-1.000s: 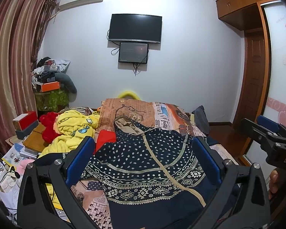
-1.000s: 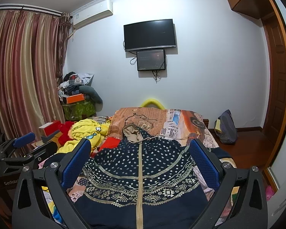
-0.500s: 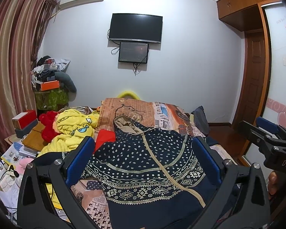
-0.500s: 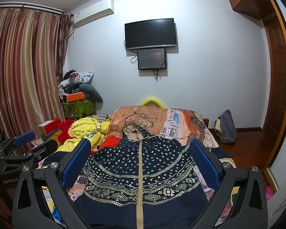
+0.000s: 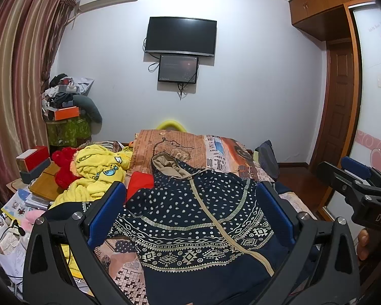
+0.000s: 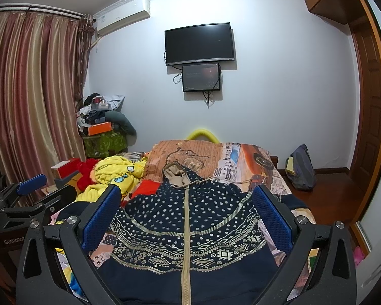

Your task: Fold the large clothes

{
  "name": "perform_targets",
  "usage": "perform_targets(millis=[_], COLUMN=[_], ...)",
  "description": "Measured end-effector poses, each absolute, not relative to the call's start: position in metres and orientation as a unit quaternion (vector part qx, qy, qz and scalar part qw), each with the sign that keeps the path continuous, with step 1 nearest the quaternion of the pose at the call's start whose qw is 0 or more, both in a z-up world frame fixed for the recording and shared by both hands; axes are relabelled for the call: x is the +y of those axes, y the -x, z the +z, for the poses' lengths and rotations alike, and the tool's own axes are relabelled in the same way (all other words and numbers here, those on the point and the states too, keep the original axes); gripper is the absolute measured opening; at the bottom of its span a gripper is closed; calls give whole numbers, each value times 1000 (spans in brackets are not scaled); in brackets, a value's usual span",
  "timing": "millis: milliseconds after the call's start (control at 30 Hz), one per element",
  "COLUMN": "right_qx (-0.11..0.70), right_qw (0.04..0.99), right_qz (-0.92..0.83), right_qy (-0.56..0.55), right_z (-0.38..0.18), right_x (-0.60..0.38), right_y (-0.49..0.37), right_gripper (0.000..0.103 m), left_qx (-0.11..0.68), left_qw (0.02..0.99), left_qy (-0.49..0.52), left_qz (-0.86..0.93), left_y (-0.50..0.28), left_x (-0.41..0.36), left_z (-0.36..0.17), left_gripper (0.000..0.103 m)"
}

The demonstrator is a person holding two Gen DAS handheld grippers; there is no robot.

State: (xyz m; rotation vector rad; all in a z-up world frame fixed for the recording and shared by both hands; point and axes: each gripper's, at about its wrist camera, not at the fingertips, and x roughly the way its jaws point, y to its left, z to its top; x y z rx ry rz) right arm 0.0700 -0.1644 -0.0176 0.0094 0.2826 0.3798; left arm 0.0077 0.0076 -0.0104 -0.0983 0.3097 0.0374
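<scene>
Both my left gripper (image 5: pixel 190 218) and right gripper (image 6: pixel 188 218) fingers spread, empty, above navy patterned hoodie (image 6: pixel 185 228) flat on bed (image 6: pixel 216 157).

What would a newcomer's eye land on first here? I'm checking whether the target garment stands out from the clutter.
The navy patterned hoodie dominates, spread flat on the bed with its hood toward the far wall, framed by the open right gripper. Next comes the bright yellow garment heaped to its left, then the black TV on the wall.
</scene>
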Motion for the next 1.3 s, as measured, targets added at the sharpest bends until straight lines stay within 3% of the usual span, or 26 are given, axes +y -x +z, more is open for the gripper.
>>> perform_targets(millis=[733, 1067, 1300], right_qx=[163, 210, 284], right_qw=[970, 962, 946], right_qz=[180, 175, 149], right_qy=[-17, -17, -34], right_z=[-27, -47, -74], right_x=[-164, -155, -143], right_y=[-83, -122, -175], right_gripper=[103, 103, 103], left_qx=[173, 208, 240], left_qw=[983, 975, 962], left_qy=[53, 69, 81], left_qz=[25, 45, 102], left_y=[-21, -60, -105], left_x=[16, 41, 88], left_z=[-19, -41, -72], left_gripper=[103, 103, 103])
